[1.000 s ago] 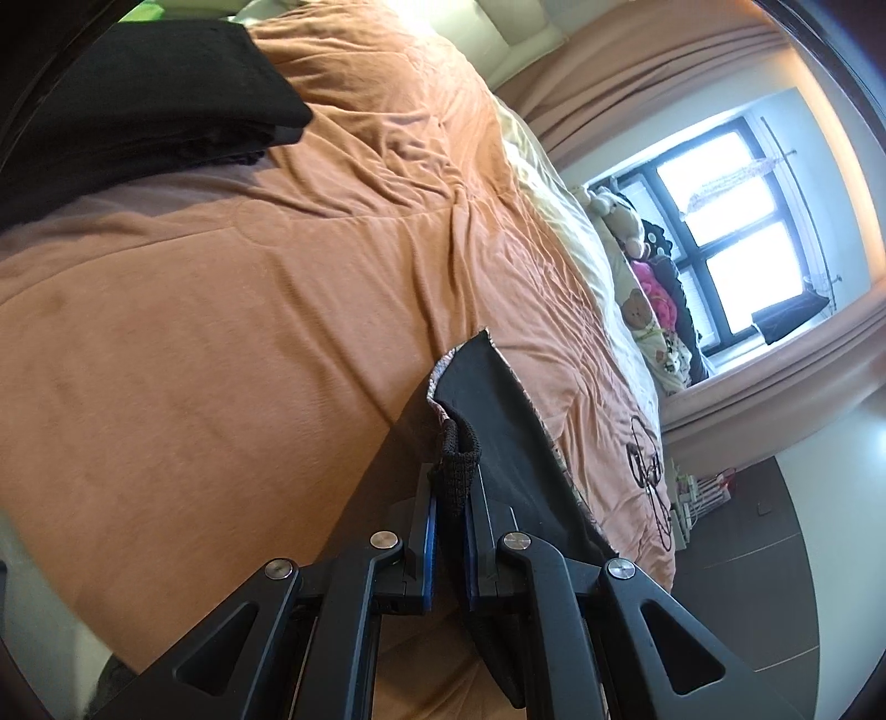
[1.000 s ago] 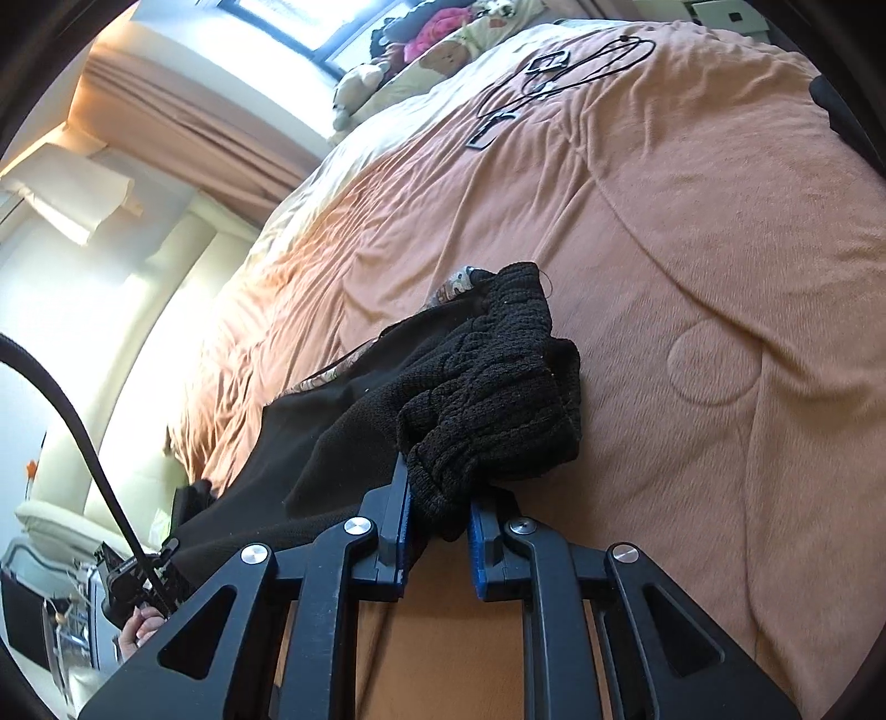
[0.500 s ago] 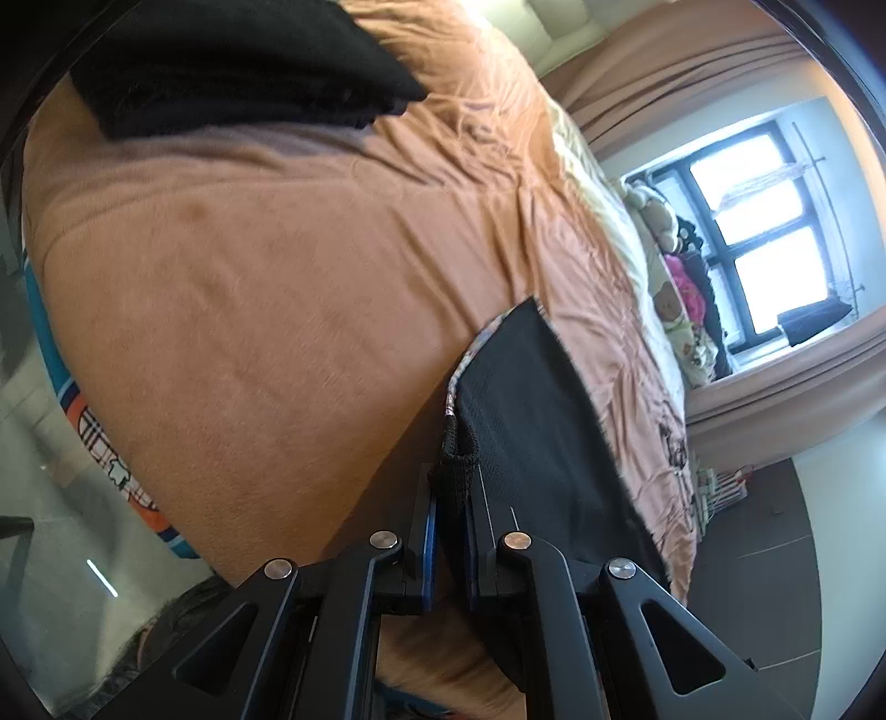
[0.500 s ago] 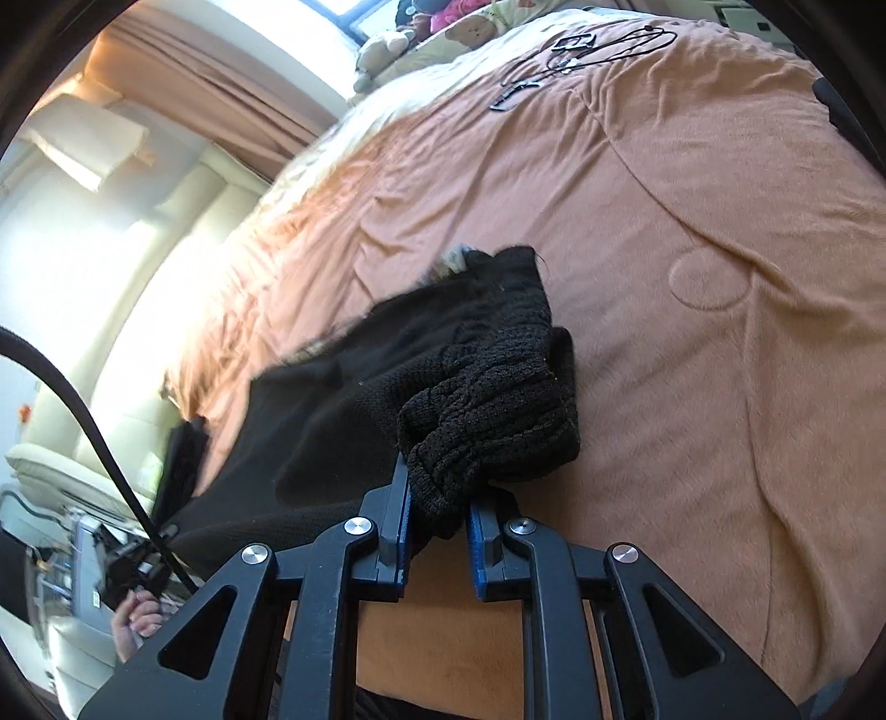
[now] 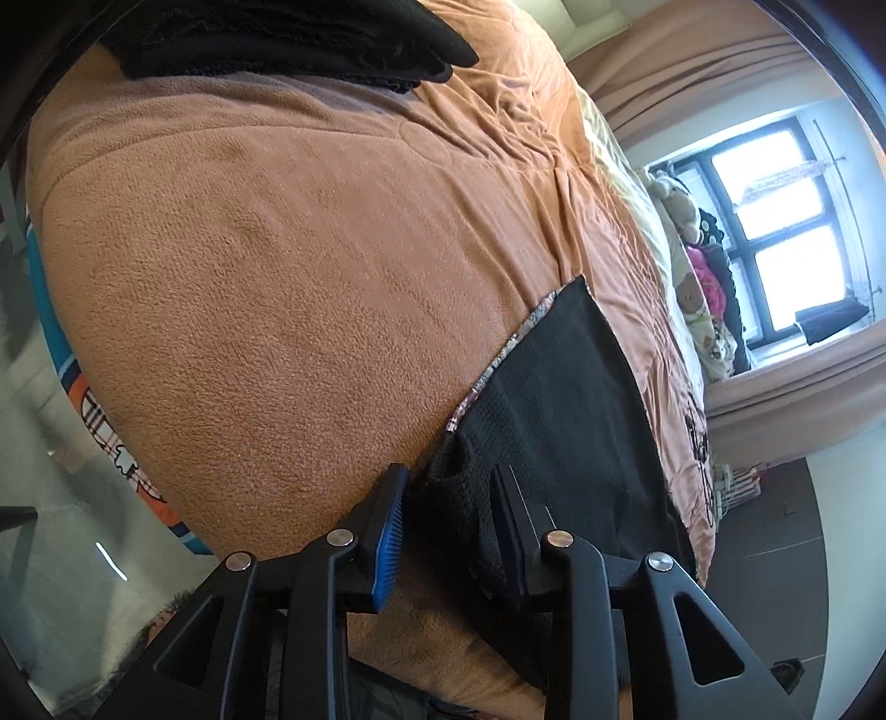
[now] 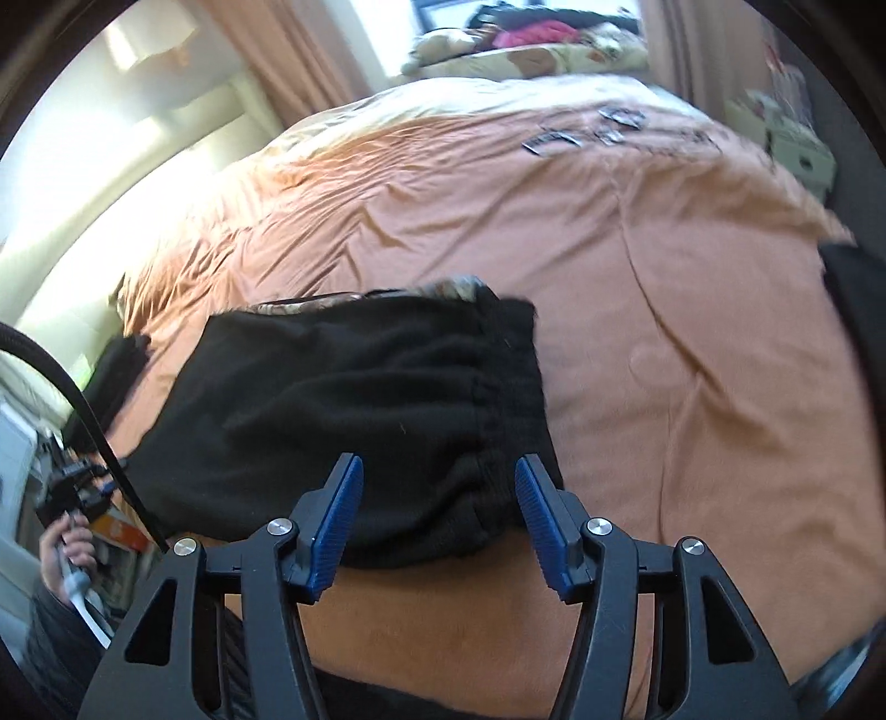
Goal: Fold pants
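Black pants [image 6: 354,410] lying on the orange blanket [image 5: 288,288] near the bed's edge, doubled over, patterned lining peeking out along one side. Left gripper [image 5: 448,520] just opened partway, waistband corner loose between the jaws, neither pad pressing. Right gripper [image 6: 437,520] just opened wider, gathered waistband lying between, not pinched. One fold laid down and released, by the look of it; probably smoothing or another fold left. Folded dark clothes [image 5: 288,39] farther up the bed.

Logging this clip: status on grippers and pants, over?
Left gripper and right gripper both open, jaws just opened. Black knit pants released, lying folded on orange fleece blanket. Nothing in the way.
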A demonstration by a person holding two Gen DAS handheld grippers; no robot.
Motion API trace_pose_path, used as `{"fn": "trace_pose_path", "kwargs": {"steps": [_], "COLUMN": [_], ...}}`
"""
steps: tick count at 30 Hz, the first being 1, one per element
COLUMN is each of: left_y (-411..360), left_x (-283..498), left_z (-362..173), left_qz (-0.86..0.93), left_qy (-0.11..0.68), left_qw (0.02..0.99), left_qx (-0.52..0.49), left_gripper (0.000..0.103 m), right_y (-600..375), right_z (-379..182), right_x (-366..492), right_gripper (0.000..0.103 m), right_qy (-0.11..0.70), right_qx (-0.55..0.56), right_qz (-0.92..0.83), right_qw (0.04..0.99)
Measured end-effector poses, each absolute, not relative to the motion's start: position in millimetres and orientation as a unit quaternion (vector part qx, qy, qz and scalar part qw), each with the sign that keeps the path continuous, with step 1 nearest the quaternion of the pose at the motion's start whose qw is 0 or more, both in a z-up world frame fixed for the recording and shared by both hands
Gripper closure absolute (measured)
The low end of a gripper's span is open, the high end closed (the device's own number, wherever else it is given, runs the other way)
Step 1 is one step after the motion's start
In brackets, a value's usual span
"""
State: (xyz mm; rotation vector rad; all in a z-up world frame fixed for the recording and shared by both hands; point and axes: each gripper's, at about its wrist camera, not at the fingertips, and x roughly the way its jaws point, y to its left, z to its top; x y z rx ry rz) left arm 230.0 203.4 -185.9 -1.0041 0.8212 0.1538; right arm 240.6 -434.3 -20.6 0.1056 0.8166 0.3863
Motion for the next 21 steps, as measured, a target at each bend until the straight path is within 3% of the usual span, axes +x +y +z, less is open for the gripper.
{"fn": "trace_pose_path", "kwargs": {"steps": [21], "left_y": [204.4], "left_x": [225.2], "left_z": [-192.3], "left_qz": [0.089], "left_qy": [0.362], "left_qw": [0.784], "left_qx": [-0.497], "left_gripper": [0.070], "right_y": [-281.7], "right_z": [-39.2], "right_x": [368.6], "right_gripper": [0.047], "right_qy": [0.420], "right_qx": [-0.160], "right_qz": [0.233], "right_qw": [0.862]}}
